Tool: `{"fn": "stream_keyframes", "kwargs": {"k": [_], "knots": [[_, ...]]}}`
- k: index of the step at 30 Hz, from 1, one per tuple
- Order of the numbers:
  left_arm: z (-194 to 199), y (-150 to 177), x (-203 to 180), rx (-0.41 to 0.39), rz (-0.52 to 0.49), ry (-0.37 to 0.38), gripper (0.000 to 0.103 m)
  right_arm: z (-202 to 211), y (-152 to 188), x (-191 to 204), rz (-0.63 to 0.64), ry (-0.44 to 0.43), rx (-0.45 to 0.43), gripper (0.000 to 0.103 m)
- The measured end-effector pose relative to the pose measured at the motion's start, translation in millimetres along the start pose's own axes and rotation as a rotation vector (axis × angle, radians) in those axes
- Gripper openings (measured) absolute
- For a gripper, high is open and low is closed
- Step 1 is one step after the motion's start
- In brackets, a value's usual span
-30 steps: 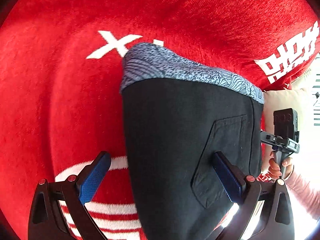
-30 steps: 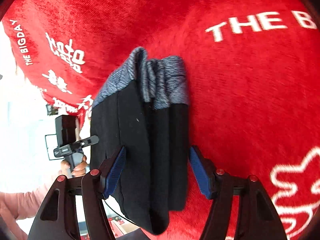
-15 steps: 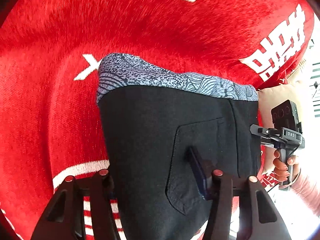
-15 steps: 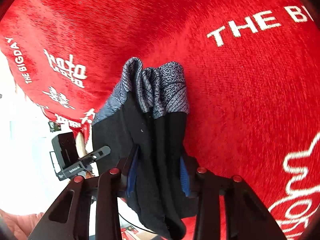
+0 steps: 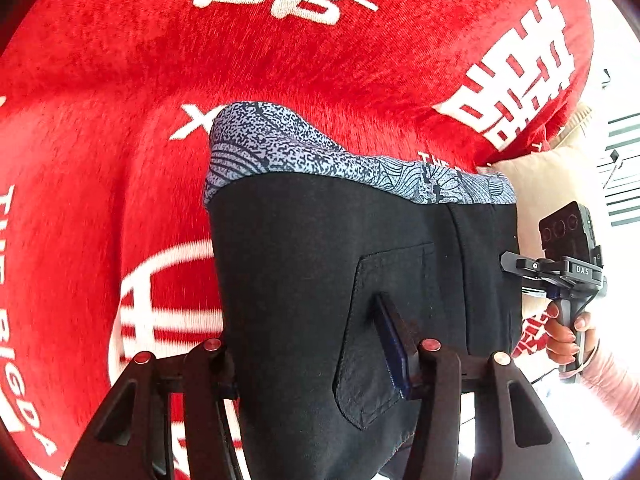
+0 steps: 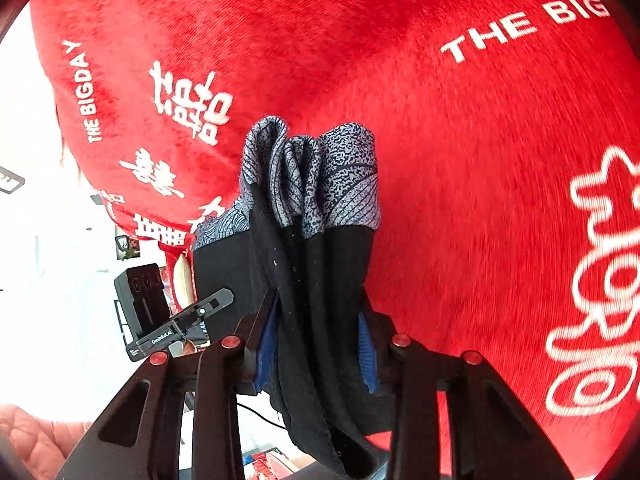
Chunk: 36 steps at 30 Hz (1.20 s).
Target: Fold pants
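The black pants [image 5: 320, 272] with a blue-grey patterned cuff band [image 5: 304, 152] hang folded above the red blanket. My left gripper [image 5: 316, 344] is shut on the pants near a back pocket [image 5: 384, 320]; one blue pad [image 5: 390, 340] shows, the other is hidden behind cloth. In the right wrist view the pants [image 6: 320, 272] hang bunched in several layers, and my right gripper [image 6: 318, 340] is shut on that folded edge, blue pads pressing both sides.
A red blanket with white lettering [image 5: 280, 60] covers the surface below, and also shows in the right wrist view [image 6: 480, 160]. A beige cushion [image 5: 548, 184] lies at its edge. Each view shows the other hand-held gripper [image 5: 568, 256] [image 6: 160, 312].
Both grippers closed on the pants from open a second ago. The pants have lifted off the blanket and the band end has swung a little.
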<state>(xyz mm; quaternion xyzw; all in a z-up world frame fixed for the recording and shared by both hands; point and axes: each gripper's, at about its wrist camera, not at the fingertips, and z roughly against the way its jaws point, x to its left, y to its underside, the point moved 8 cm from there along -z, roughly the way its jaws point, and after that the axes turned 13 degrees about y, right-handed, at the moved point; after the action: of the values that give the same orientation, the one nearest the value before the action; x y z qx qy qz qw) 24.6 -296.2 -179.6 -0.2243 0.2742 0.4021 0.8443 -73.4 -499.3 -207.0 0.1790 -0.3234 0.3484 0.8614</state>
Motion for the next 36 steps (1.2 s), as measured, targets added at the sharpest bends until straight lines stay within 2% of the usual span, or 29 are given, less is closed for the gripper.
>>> {"fn": "stream_keyframes", "kwargs": {"k": [6, 12, 13, 14, 15, 17, 18, 20, 25, 29, 31, 36], "knots": [[0, 38, 2, 0.011, 0.02, -0.01, 0.054, 0, 33, -5, 0.002, 0.017, 0.01, 0.038], [-32, 61, 22, 0.04, 0.039, -0.048, 0.055, -17, 53, -34, 0.012, 0.082, 0.015, 0.039], [-35, 64, 27, 0.042, 0.045, -0.064, 0.06, -23, 55, -40, 0.02, 0.105, 0.016, 0.039], [-36, 65, 34, 0.027, 0.049, -0.092, 0.073, -27, 57, -43, 0.033, 0.127, 0.014, 0.04], [-35, 64, 37, 0.012, 0.048, -0.114, 0.08, -28, 58, -47, 0.042, 0.145, 0.003, 0.042], [-31, 64, 44, 0.002, 0.035, -0.184, 0.101, -30, 58, -52, 0.04, 0.164, -0.013, 0.046], [-30, 63, 48, 0.004, 0.026, -0.229, 0.103, -31, 57, -53, 0.047, 0.187, -0.021, 0.049], [-30, 63, 47, 0.011, 0.02, -0.252, 0.103, -32, 58, -54, 0.077, 0.231, -0.033, 0.051], [-26, 62, 38, 0.017, 0.026, -0.372, 0.103, -27, 57, -51, 0.105, 0.358, -0.046, 0.058], [-11, 63, 29, -0.003, 0.048, -0.472, 0.103, -18, 62, -51, 0.081, 0.451, -0.014, 0.059], [-3, 66, 23, -0.01, 0.076, -0.489, 0.103, -9, 65, -49, 0.088, 0.508, -0.008, 0.06], [9, 84, -3, -0.022, 0.114, -0.54, 0.103, 12, 76, -40, 0.127, 0.578, 0.005, 0.071]]}}
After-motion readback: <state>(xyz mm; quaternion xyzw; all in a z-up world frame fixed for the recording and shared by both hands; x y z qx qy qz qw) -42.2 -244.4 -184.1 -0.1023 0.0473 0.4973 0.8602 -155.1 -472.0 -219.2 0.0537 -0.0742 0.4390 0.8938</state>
